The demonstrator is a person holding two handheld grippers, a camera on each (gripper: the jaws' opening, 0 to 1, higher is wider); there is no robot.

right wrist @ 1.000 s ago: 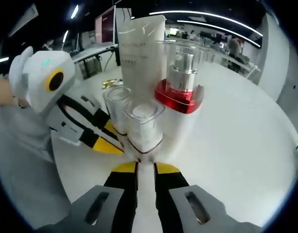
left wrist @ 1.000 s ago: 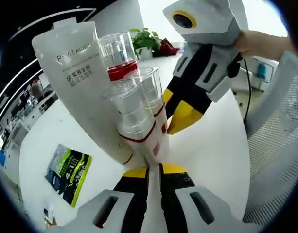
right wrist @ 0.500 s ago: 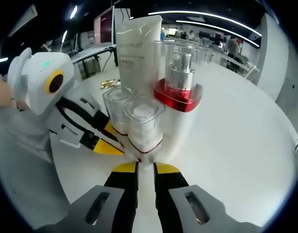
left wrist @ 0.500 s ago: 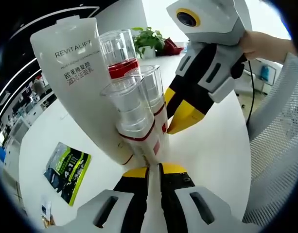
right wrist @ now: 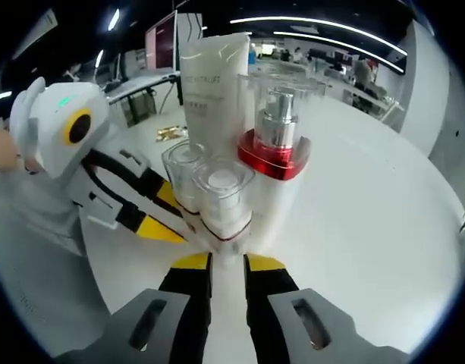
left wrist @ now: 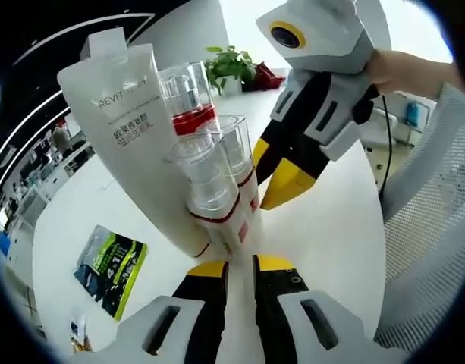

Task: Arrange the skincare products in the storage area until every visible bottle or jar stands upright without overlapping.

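Clear-capped red-banded small bottles (left wrist: pixel 213 186) standing upright dead ahead of left gripper (left wrist: pixel 238 267); right gripper (right wrist: pixel 227 262) facing them too; both jaw pairs sitting slightly apart, gripping nothing

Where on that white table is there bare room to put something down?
Bare table lies beyond the red-collared pump bottle. Another patch sits between the big white tube and the green packet. It is crowded around the clustered bottles, with both grippers close.

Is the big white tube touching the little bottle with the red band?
Cannot tell. In the left gripper view the white tube stands right behind the red-banded bottle and overlaps it, so any gap is hidden. The right gripper view overlaps them too.
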